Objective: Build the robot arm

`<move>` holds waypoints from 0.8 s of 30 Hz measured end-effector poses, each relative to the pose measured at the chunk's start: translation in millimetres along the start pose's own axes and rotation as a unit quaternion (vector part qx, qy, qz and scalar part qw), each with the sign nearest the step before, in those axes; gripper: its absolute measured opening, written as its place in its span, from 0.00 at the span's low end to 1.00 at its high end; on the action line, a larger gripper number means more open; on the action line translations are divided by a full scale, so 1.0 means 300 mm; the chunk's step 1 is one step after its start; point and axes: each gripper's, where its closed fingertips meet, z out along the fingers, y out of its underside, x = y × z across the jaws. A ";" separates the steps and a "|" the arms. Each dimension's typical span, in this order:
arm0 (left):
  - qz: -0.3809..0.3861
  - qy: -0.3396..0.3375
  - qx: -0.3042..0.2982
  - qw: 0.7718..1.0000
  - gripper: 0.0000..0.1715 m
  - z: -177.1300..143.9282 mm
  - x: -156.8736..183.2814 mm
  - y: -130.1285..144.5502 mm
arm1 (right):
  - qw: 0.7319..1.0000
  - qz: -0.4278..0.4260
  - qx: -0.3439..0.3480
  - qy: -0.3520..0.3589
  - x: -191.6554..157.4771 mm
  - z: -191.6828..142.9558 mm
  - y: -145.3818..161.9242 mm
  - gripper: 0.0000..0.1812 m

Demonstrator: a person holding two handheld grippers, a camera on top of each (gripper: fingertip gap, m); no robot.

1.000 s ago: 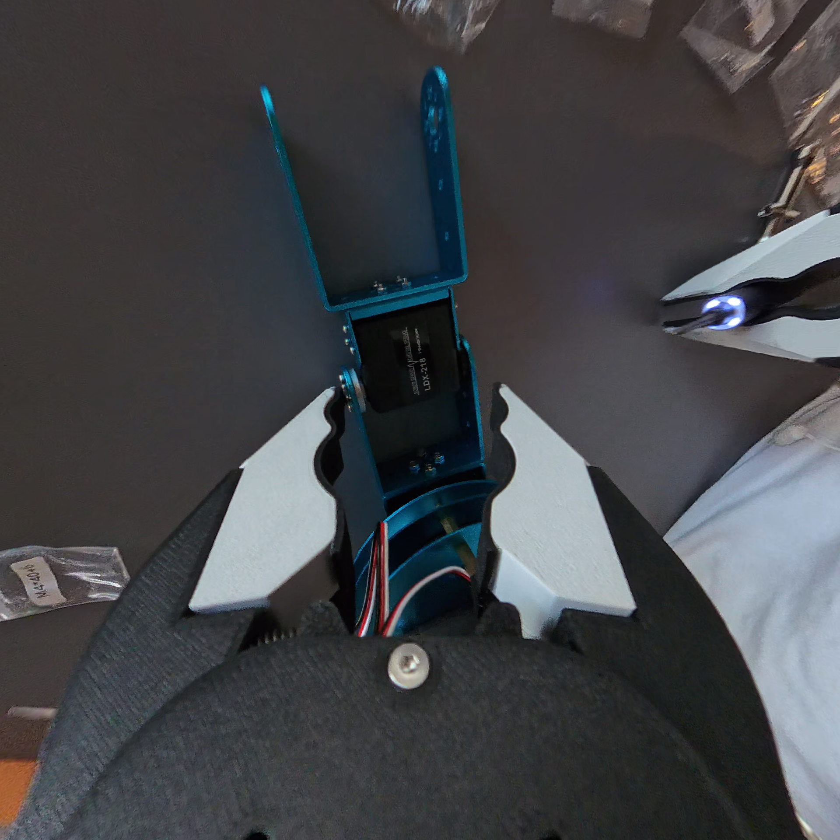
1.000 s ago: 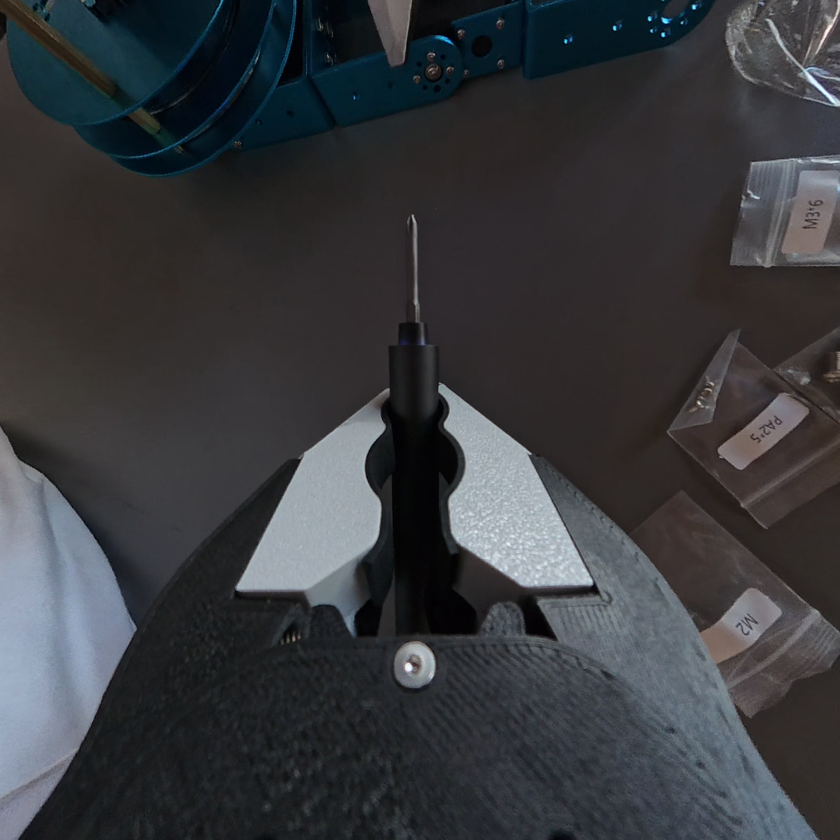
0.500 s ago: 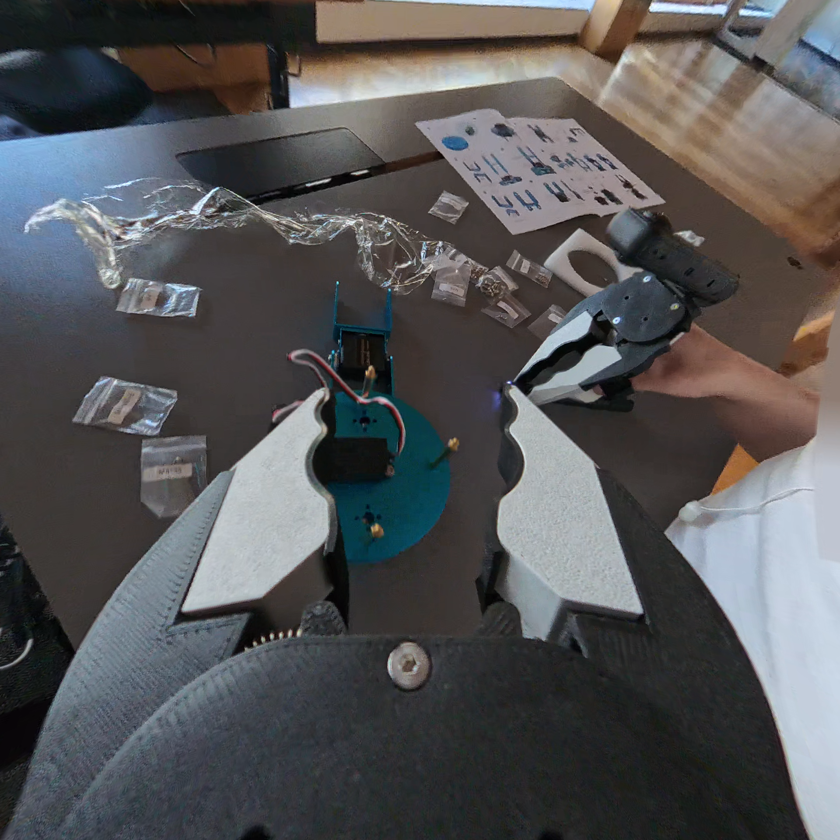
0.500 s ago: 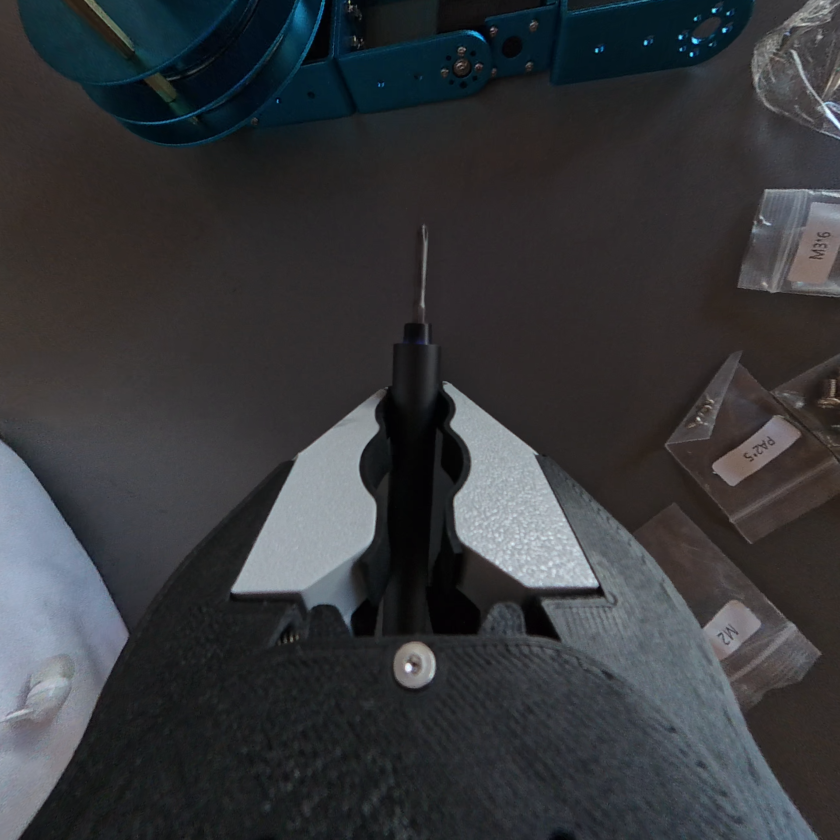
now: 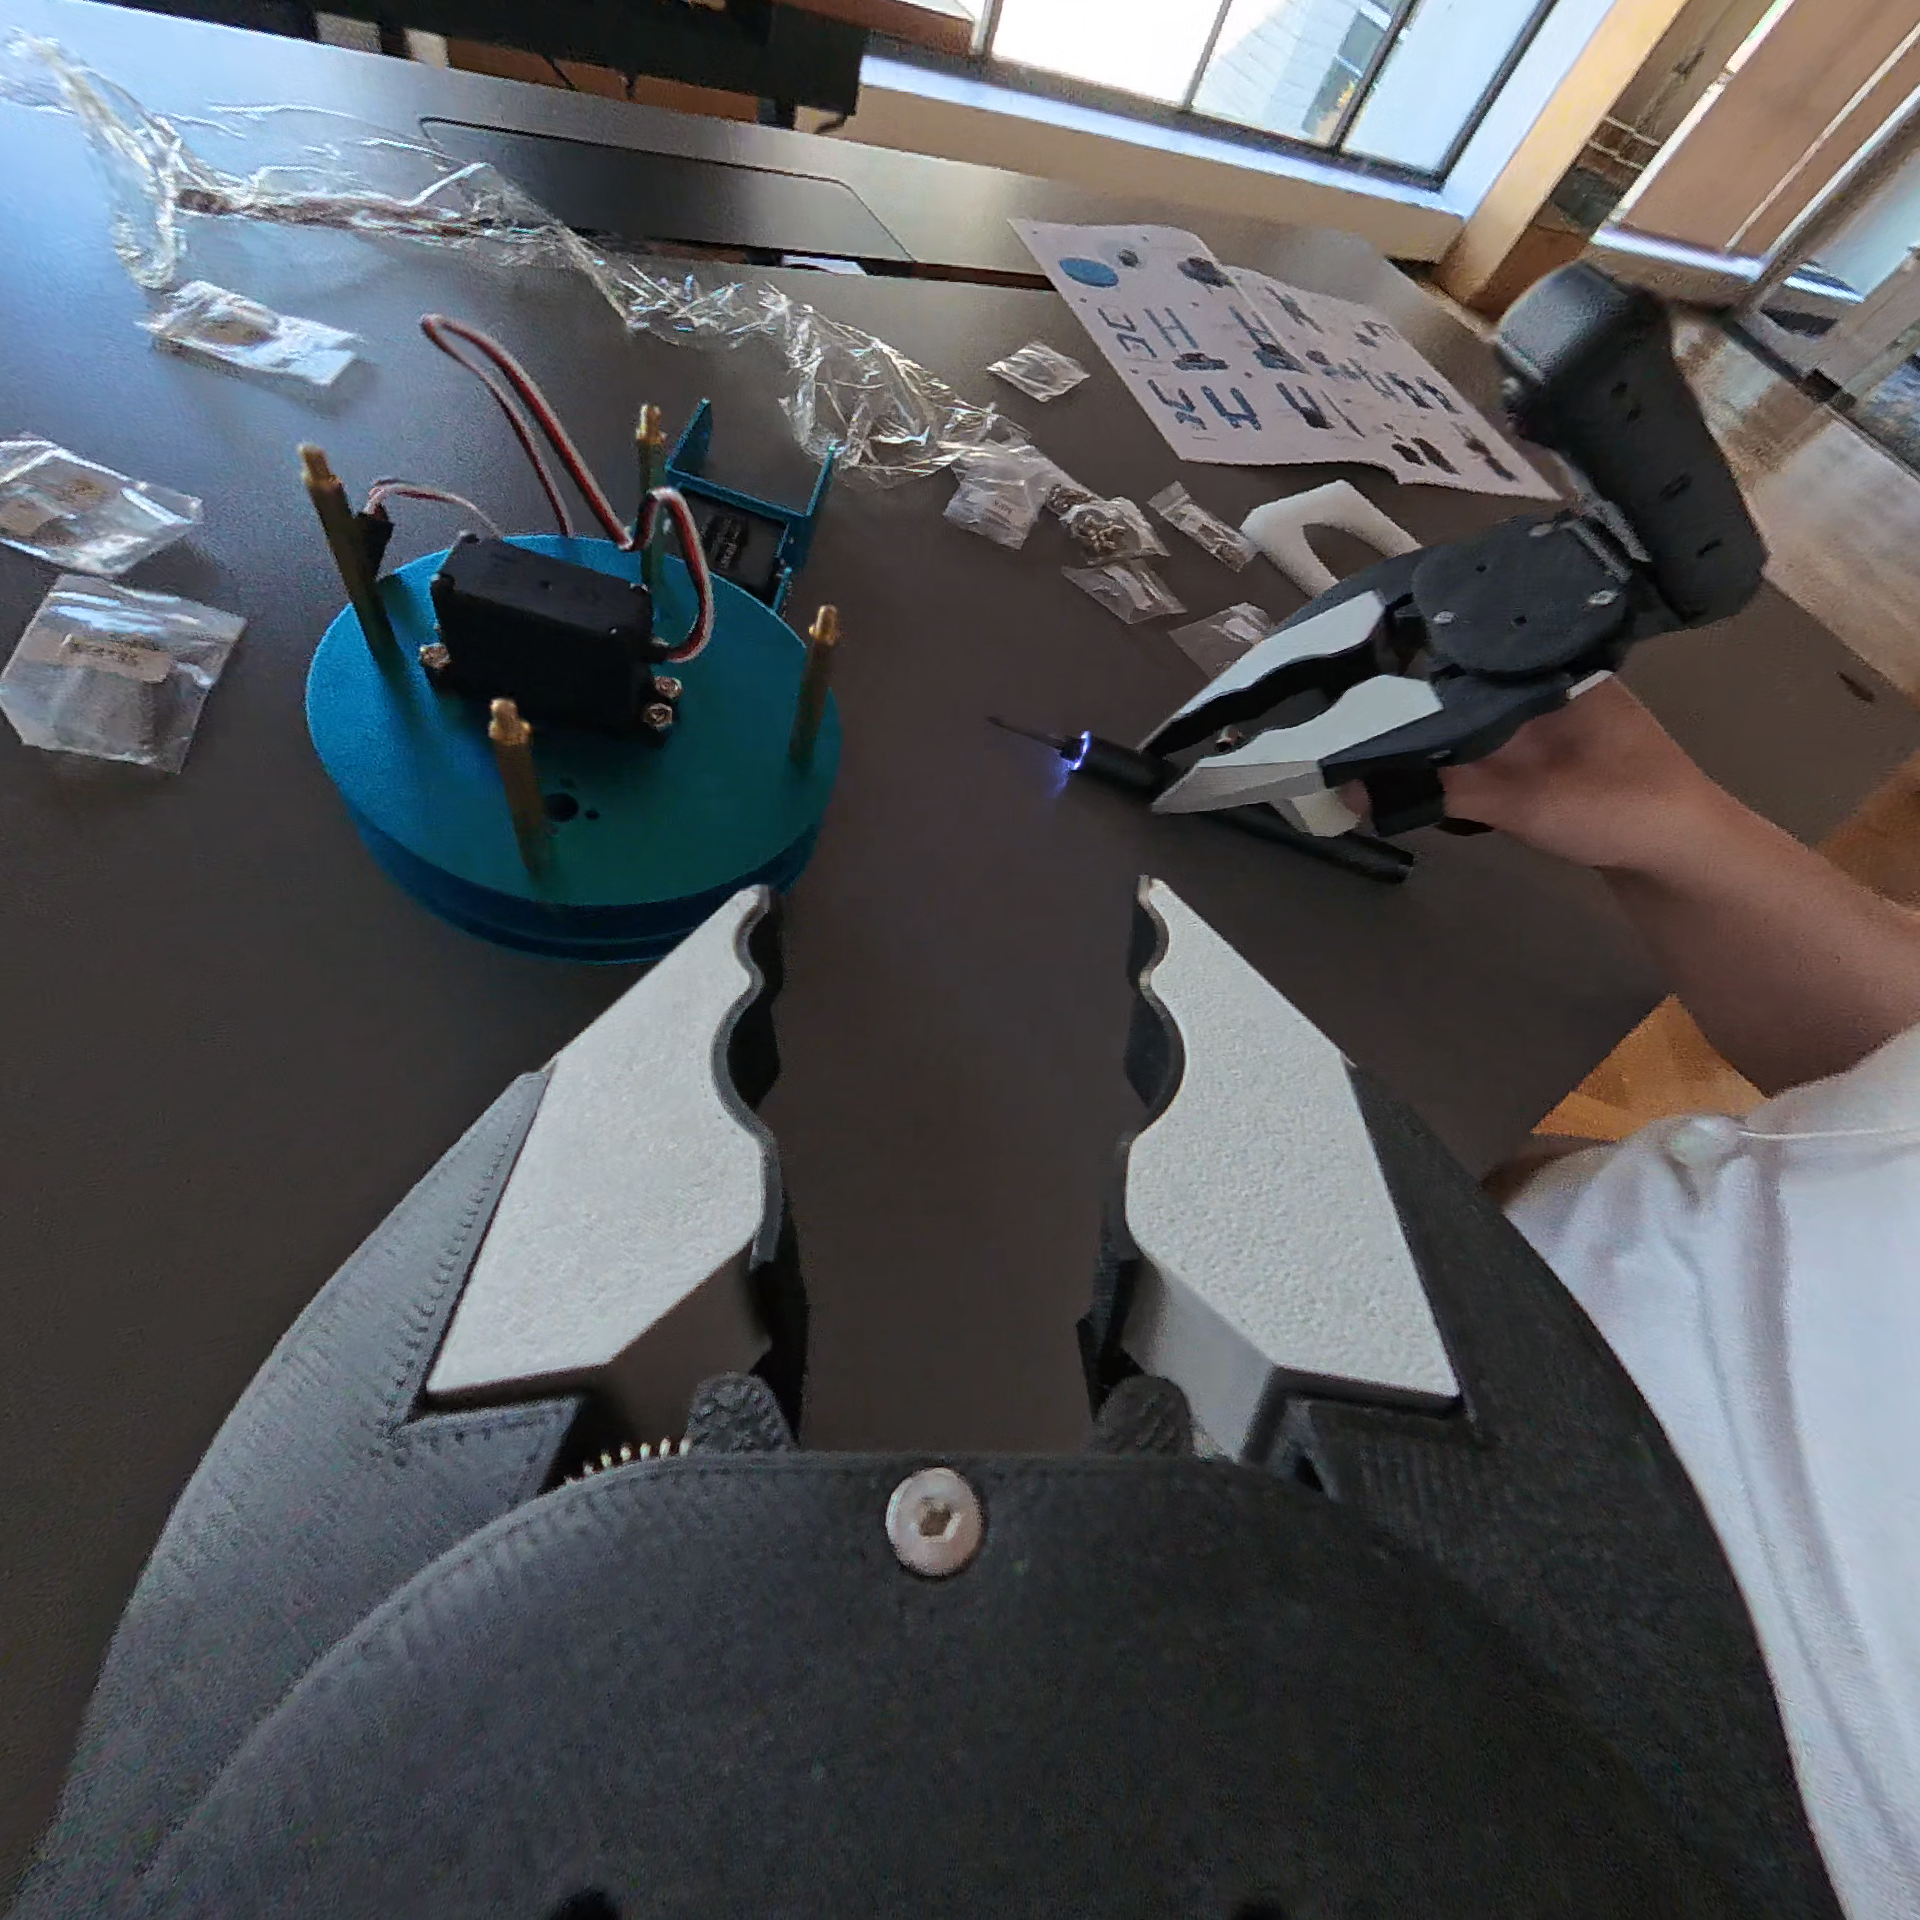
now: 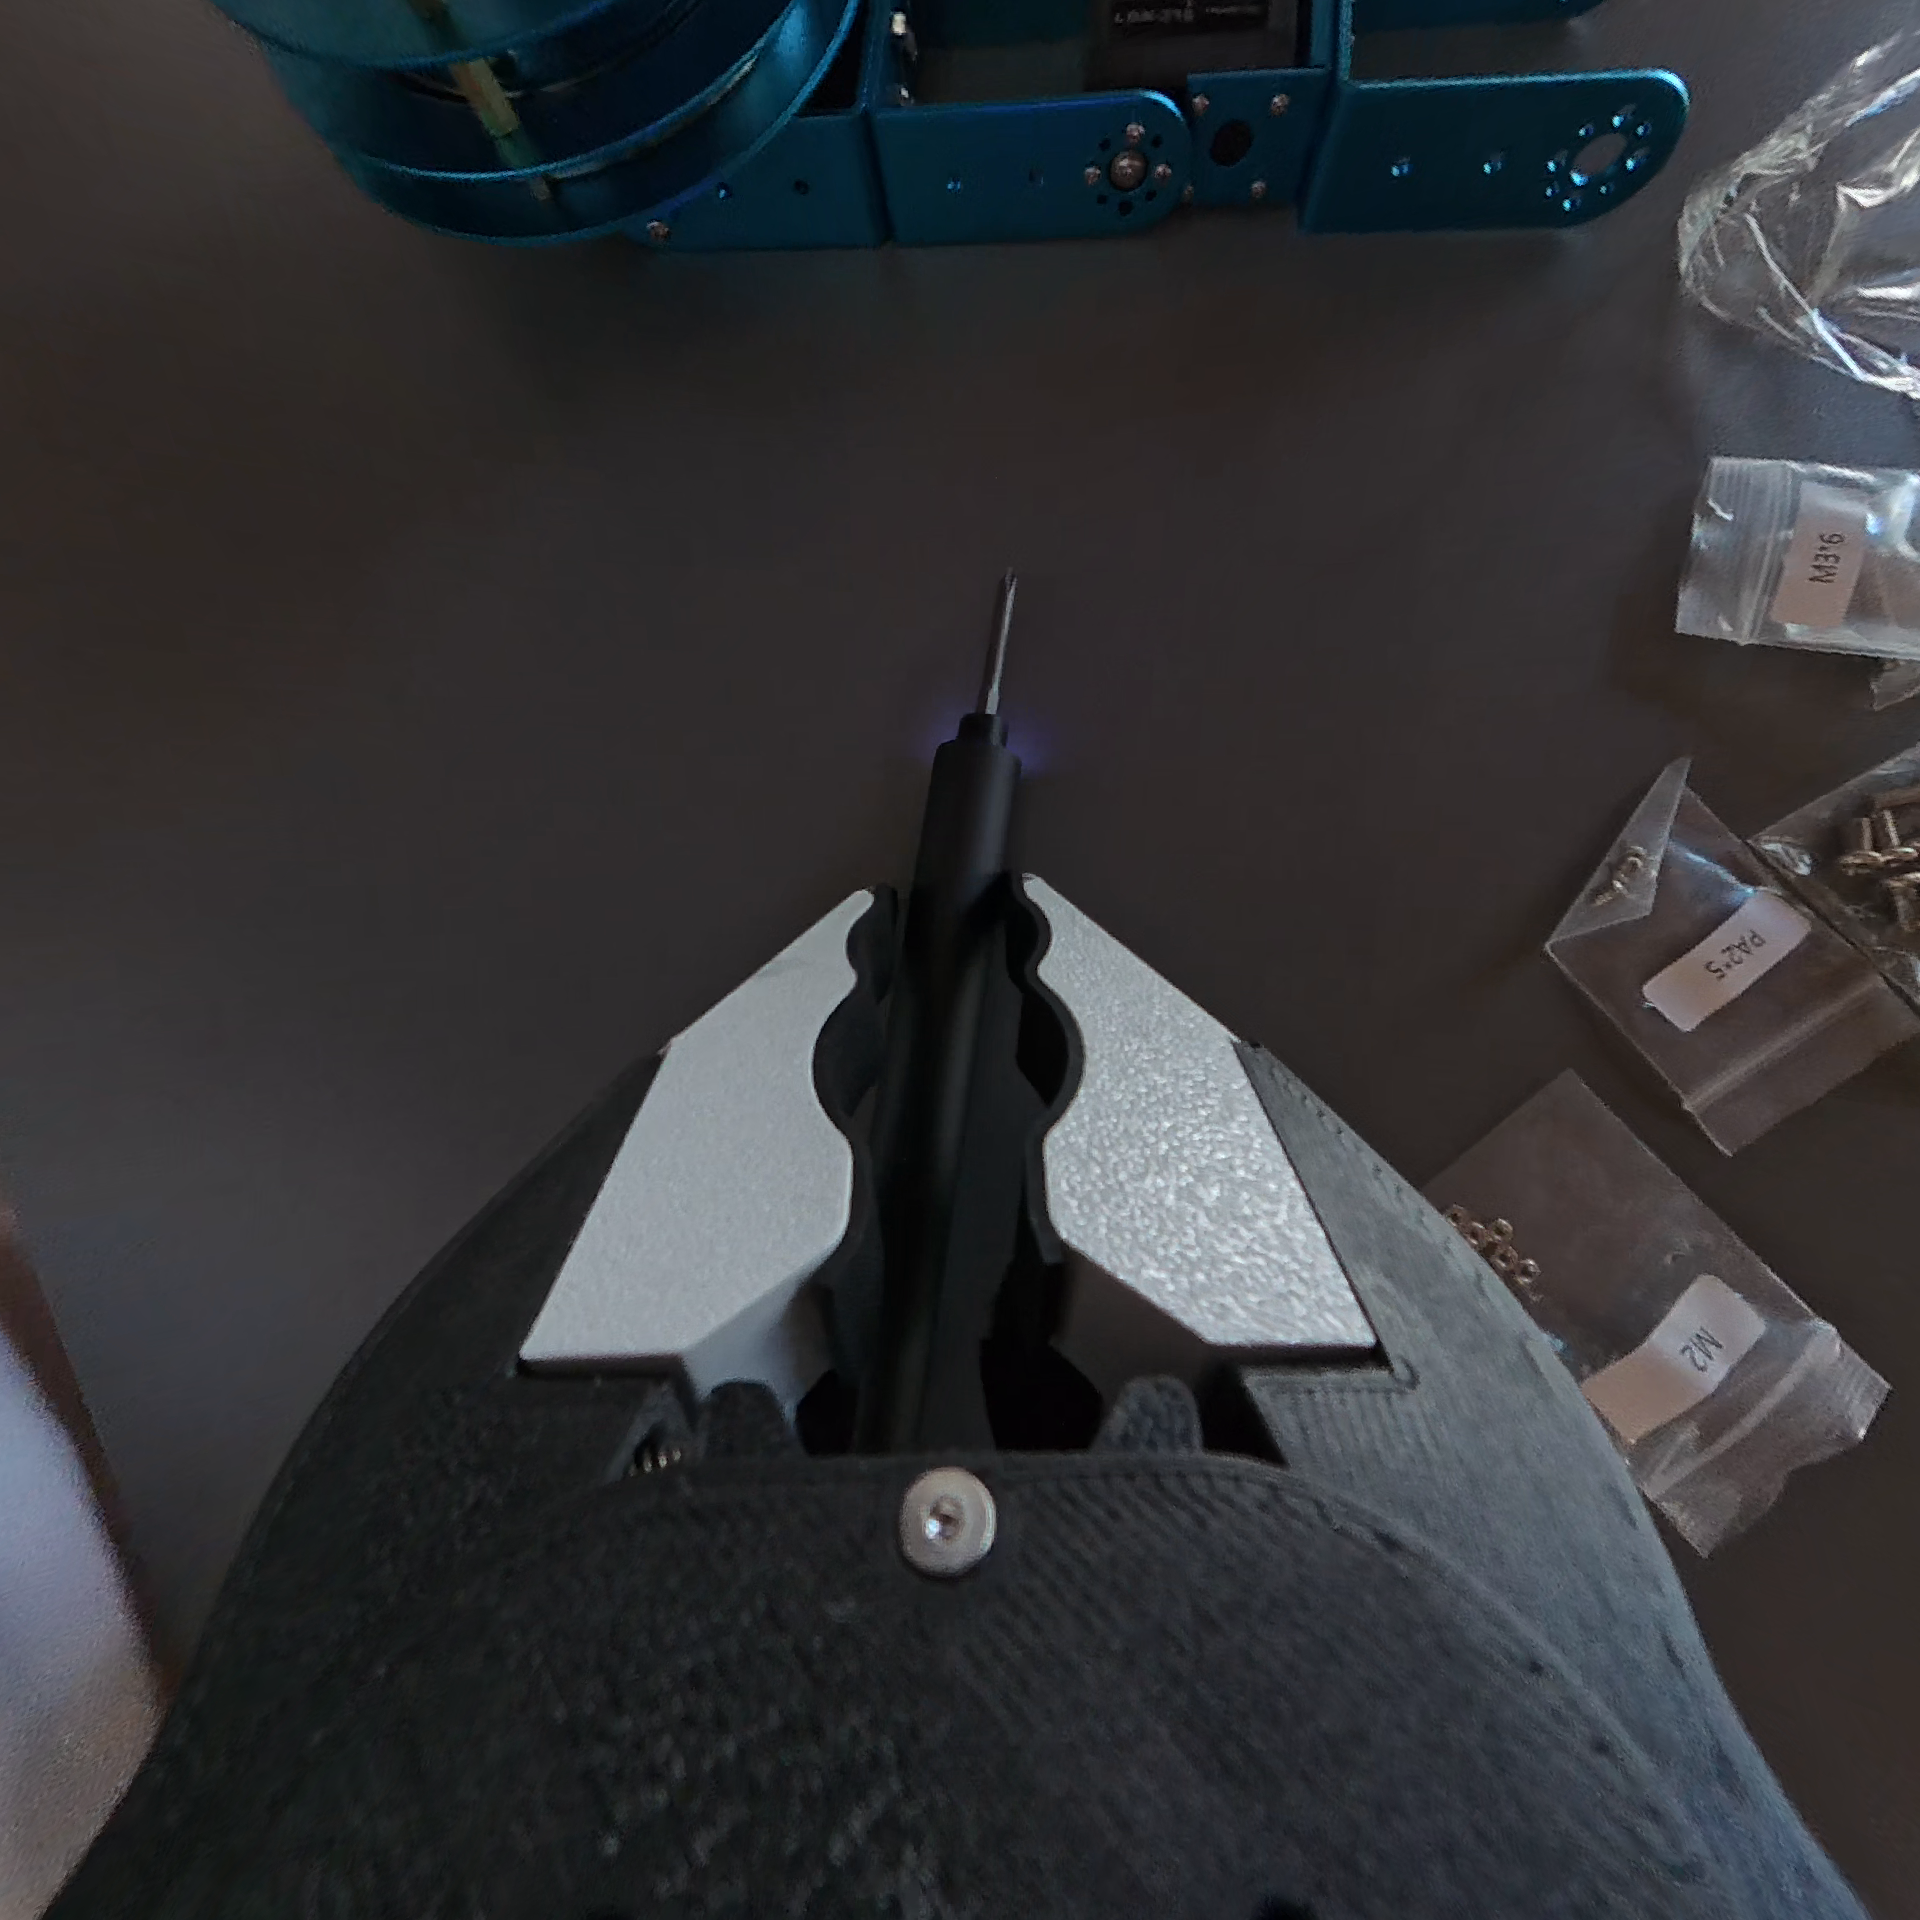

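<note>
Left tool (image 5: 951,914): fingers spread wide with nothing between them, held over bare dark desk (image 5: 935,1143) near the front edge.
Blue assembly (image 5: 571,748): a round blue metal base of stacked discs standing on the desk just beyond the left tool's left finger, not touching it; a black servo block (image 5: 540,634) is screwed on top, four brass standoffs (image 5: 509,779) rise around it, and red-white-black wires (image 5: 520,416) loop up from it.
Blue bracket arm (image 6: 1195,156): in the right wrist view, it lies flat on the desk, joined to the base.
Right tool (image 6: 948,894): pinching a slim black electric screwdriver (image 6: 961,883) along its fingers; the thin bit (image 6: 997,644) points at the assembly, well apart from it, with a violet glow at the collar.
Small clear bags of screws (image 6: 1704,987): labelled, lying right of the right tool.
Crumpled clear plastic wrap (image 5: 727,312): strewn toward the far edge.
Printed parts sheet (image 5: 1278,353): far right corner.
</note>
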 end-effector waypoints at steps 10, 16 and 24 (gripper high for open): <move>-0.047 -0.079 0.023 0.995 0.42 0.047 -0.033 0.096 | 0.999 -0.041 0.002 -0.017 -0.010 -0.067 0.064 0.15; -0.026 -0.166 0.010 0.986 0.56 0.062 -0.162 0.098 | 0.999 -0.015 0.011 -0.030 -0.024 -0.093 0.106 0.16; 0.036 -0.164 -0.018 0.986 0.74 0.152 -0.282 0.044 | 0.999 -0.014 0.032 -0.027 0.003 -0.099 0.110 0.11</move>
